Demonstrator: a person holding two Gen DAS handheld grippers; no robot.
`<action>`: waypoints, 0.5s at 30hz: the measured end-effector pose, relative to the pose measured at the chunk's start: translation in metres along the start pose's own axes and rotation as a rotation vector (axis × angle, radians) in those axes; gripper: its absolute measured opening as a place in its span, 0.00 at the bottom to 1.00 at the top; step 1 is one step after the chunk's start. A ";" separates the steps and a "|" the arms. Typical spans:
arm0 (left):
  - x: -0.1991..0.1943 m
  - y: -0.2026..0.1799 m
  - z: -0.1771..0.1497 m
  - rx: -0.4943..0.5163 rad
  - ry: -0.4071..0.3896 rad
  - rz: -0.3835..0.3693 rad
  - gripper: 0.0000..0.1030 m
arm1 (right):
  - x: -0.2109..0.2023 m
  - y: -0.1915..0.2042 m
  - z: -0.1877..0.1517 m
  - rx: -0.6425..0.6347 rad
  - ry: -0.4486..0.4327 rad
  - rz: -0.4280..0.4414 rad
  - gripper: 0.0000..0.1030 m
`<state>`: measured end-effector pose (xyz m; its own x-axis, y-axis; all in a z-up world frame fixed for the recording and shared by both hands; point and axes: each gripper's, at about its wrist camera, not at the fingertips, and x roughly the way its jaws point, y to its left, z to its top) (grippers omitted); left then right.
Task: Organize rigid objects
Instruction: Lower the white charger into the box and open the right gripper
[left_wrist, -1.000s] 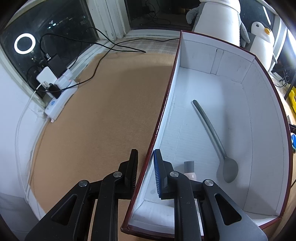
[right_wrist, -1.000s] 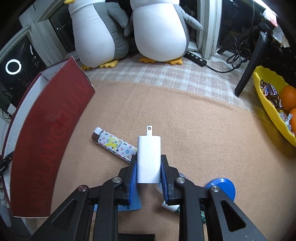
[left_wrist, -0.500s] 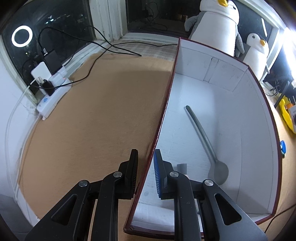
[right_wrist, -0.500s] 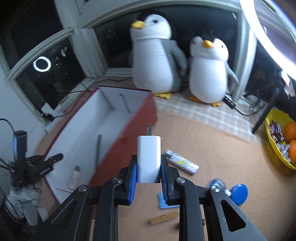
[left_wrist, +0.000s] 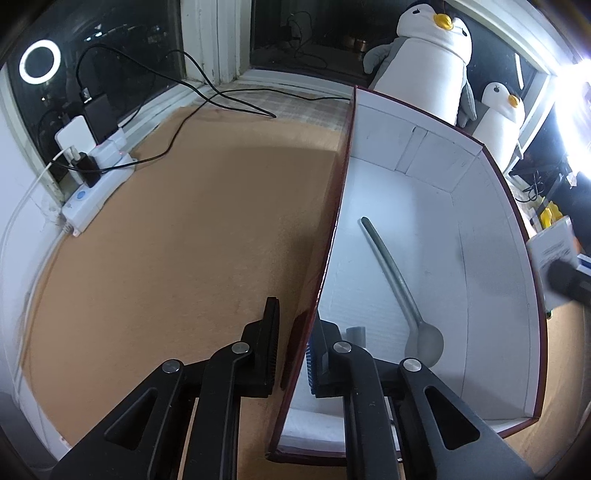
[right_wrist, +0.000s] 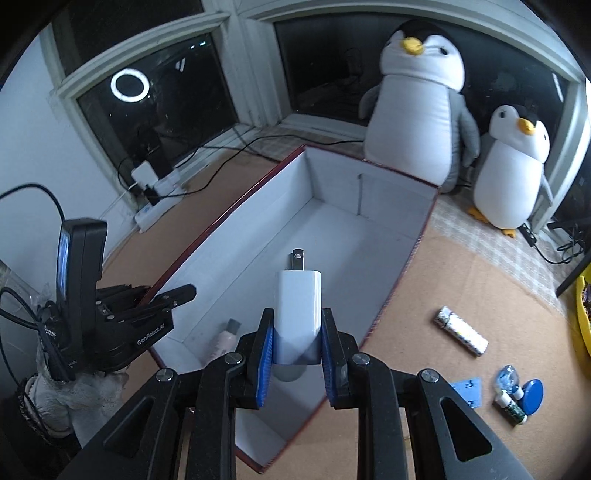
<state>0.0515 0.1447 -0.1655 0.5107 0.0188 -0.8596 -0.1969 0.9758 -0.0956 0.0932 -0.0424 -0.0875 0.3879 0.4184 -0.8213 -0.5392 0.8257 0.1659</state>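
My right gripper (right_wrist: 297, 354) is shut on a white plug charger (right_wrist: 298, 310), prongs pointing forward, held above the near end of the dark red box (right_wrist: 413, 254) with a white inside. My left gripper (left_wrist: 291, 350) straddles the box's left wall (left_wrist: 332, 236), one finger outside, one inside, clamped on it; it also shows in the right wrist view (right_wrist: 162, 306). Inside the box lie a grey spoon (left_wrist: 399, 291) and a small pink bottle with a grey cap (right_wrist: 225, 338). The charger and right gripper show blurred at the right edge of the left wrist view (left_wrist: 554, 254).
On the tan mat right of the box lie a patterned tube (right_wrist: 461, 330), a blue card (right_wrist: 467, 391), a blue disc (right_wrist: 530, 395) and small bottles (right_wrist: 508, 387). Two plush penguins (right_wrist: 417, 103) stand behind the box. A power strip with cables (left_wrist: 96, 192) lies at far left. A yellow tray (right_wrist: 583, 321) is at far right.
My right gripper has carried the charger left from over the mat to above the box's near end. The left gripper has stayed on the box wall.
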 end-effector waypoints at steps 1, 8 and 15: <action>0.000 0.000 0.000 0.000 -0.002 -0.002 0.11 | 0.004 0.005 -0.001 -0.006 0.008 0.001 0.20; 0.003 0.002 -0.001 0.002 0.002 -0.027 0.09 | 0.026 0.024 -0.004 -0.011 0.059 -0.004 0.20; 0.005 0.004 -0.002 0.003 0.005 -0.042 0.09 | 0.045 0.031 -0.008 -0.003 0.103 -0.015 0.20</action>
<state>0.0511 0.1486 -0.1714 0.5144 -0.0231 -0.8572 -0.1732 0.9762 -0.1302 0.0876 -0.0009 -0.1242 0.3171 0.3647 -0.8754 -0.5363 0.8303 0.1516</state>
